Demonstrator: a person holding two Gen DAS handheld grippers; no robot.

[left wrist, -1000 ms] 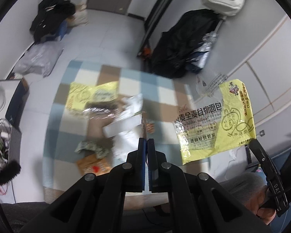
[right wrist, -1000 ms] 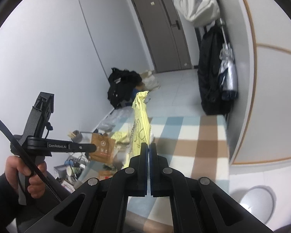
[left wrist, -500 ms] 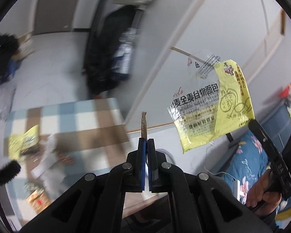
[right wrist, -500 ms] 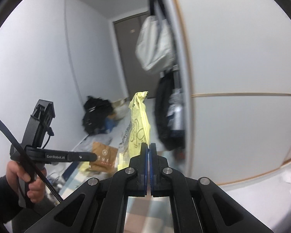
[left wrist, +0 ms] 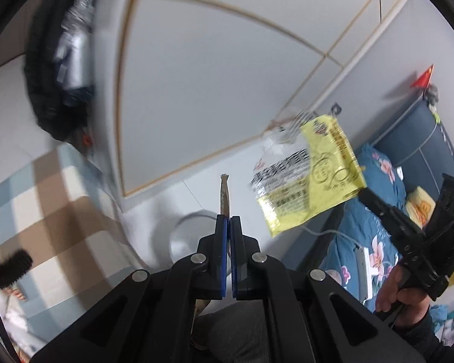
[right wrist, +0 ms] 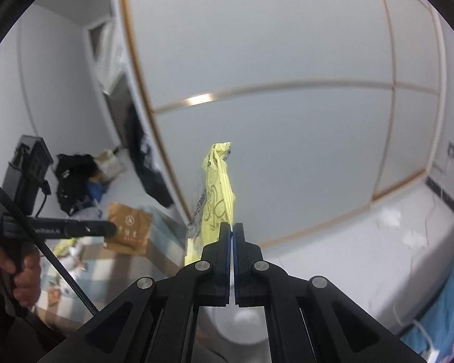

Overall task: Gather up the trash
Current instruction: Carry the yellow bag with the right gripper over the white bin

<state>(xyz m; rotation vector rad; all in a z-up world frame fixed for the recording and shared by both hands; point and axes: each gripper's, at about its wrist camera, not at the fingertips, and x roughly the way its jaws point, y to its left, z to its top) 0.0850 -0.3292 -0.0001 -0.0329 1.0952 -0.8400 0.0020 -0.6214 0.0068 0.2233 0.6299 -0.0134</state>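
Note:
My left gripper [left wrist: 228,220] is shut on a thin brown wrapper [left wrist: 224,193] that sticks up edge-on from its jaws. My right gripper [right wrist: 232,227] is shut on a yellow and clear bread bag [right wrist: 216,193]; the bag also shows in the left wrist view [left wrist: 310,169], held up in the air by the right gripper [left wrist: 364,192]. A round white trash bin [left wrist: 190,230] stands on the floor just beyond the left gripper; it also shows below the right gripper [right wrist: 242,323].
A white wardrobe wall [left wrist: 212,75] fills the background. A checked rug [left wrist: 45,211] with scattered litter [right wrist: 72,251] and a brown paper bag [right wrist: 130,227] lies to the left. A blue flowered bed [left wrist: 378,211] is at the right.
Both grippers have swung right, away from the rug and towards the wardrobe and bed. The trash bin has come into view under them. Both stay shut on their items.

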